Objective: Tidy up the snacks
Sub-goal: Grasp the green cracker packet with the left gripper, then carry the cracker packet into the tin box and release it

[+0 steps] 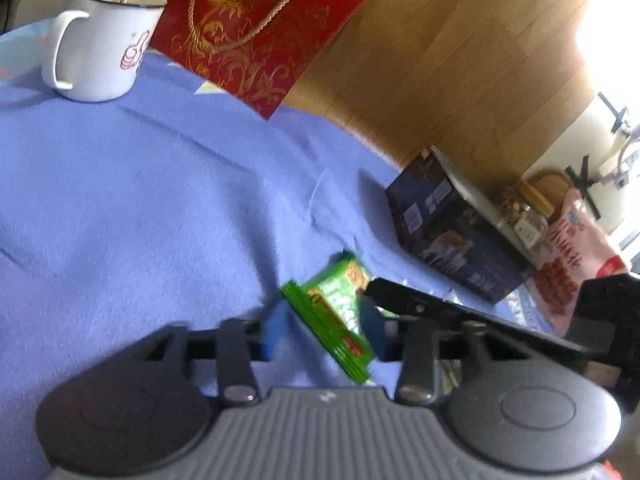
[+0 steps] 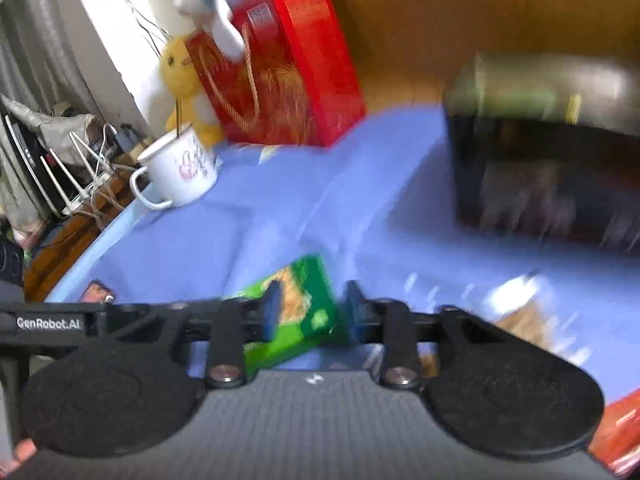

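Note:
A green snack packet (image 1: 332, 312) hangs tilted above the blue cloth (image 1: 120, 200). My left gripper (image 1: 322, 330) has its blue pads close against the packet's two sides and is shut on it. One black finger (image 1: 420, 304) of the right gripper reaches in from the right and touches the packet's upper corner. In the right wrist view the same packet (image 2: 304, 300) sits between the pads of my right gripper (image 2: 312, 308). The left pad overlaps its face, but blur hides whether the pads press. A black labelled bar (image 2: 48, 324) of the left gripper enters from the left.
A white enamel mug (image 1: 100, 44) and a red gift bag (image 1: 248, 40) stand at the far side. A dark box (image 1: 452, 236), a jar (image 1: 524, 216) and a pink snack bag (image 1: 568, 248) stand at the right. Clear-wrapped snacks (image 2: 516, 300) lie on the cloth.

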Demonstrator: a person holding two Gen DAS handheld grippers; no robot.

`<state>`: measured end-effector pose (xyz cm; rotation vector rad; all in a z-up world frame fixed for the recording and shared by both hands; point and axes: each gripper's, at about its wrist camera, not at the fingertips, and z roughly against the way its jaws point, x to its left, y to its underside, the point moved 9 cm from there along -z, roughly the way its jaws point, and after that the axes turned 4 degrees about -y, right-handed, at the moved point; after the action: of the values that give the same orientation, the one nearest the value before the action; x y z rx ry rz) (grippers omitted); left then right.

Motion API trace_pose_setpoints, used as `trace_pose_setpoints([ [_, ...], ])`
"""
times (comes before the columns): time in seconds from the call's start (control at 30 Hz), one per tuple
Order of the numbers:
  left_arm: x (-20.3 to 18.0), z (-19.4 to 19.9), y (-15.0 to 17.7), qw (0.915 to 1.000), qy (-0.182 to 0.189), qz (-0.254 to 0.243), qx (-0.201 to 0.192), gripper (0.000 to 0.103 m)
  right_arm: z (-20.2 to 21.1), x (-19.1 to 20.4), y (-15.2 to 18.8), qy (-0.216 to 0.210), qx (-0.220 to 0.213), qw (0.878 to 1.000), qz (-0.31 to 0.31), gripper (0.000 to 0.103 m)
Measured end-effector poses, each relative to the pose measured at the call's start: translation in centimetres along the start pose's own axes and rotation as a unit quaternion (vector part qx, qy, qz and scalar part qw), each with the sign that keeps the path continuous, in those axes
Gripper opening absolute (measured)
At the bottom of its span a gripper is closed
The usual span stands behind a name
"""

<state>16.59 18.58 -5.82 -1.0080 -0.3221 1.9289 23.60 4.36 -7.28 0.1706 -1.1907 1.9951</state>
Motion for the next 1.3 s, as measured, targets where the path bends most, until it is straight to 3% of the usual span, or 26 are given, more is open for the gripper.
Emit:
trace_pose_setpoints([
  [0.13,-1.4,0.6,2.2,0.9991,0.015,-0.037,0.018,0.026,3.6,1.7,3.3,-0.019,0.012,1.0,-0.007,0.034],
  [0.27,-5.5,1.4,6.6,0.9925,0.048,-0.102,0.048,0.026,9.5,2.6,7.4,-0.017,0.008,1.0,0.01,0.037],
  [0.37,-9.0,1.8,10.4,0.9837,0.077,-0.147,0.069,0.027,13.8,2.9,10.6,0.018,0.0,0.998,0.057,0.041],
  [0.47,-12.0,2.0,13.6,0.9734,0.105,-0.18,0.094,0.028,16.3,2.2,12.9,0.035,-0.007,0.998,0.059,0.046],
  [0.57,-13.6,2.0,15.2,0.9657,0.12,-0.2,0.115,0.035,18.4,2.6,14.8,0.065,-0.011,0.993,0.094,0.049],
  [0.77,-13.5,2.9,15.2,0.9644,0.106,-0.209,0.123,0.043,19.8,2.3,17.2,0.117,-0.028,0.979,0.167,0.049],
  [0.9,-13.5,2.7,15.6,0.9652,0.106,-0.205,0.124,0.04,19.3,1.7,16.9,0.109,-0.041,0.978,0.173,0.049],
  [1.0,-14.4,2.8,16.2,0.963,0.117,-0.202,0.135,0.036,18.8,2.3,16.3,0.105,-0.054,0.977,0.177,0.039],
  [1.13,-15.5,3.8,14.0,0.9648,0.114,-0.213,0.104,0.036,19.2,3.2,15.3,0.123,-0.086,0.969,0.198,0.037],
  [1.3,-17.8,3.5,9.2,0.9654,0.125,-0.222,0.056,0.036,19.4,2.7,10.2,0.133,-0.136,0.963,0.193,0.037],
])
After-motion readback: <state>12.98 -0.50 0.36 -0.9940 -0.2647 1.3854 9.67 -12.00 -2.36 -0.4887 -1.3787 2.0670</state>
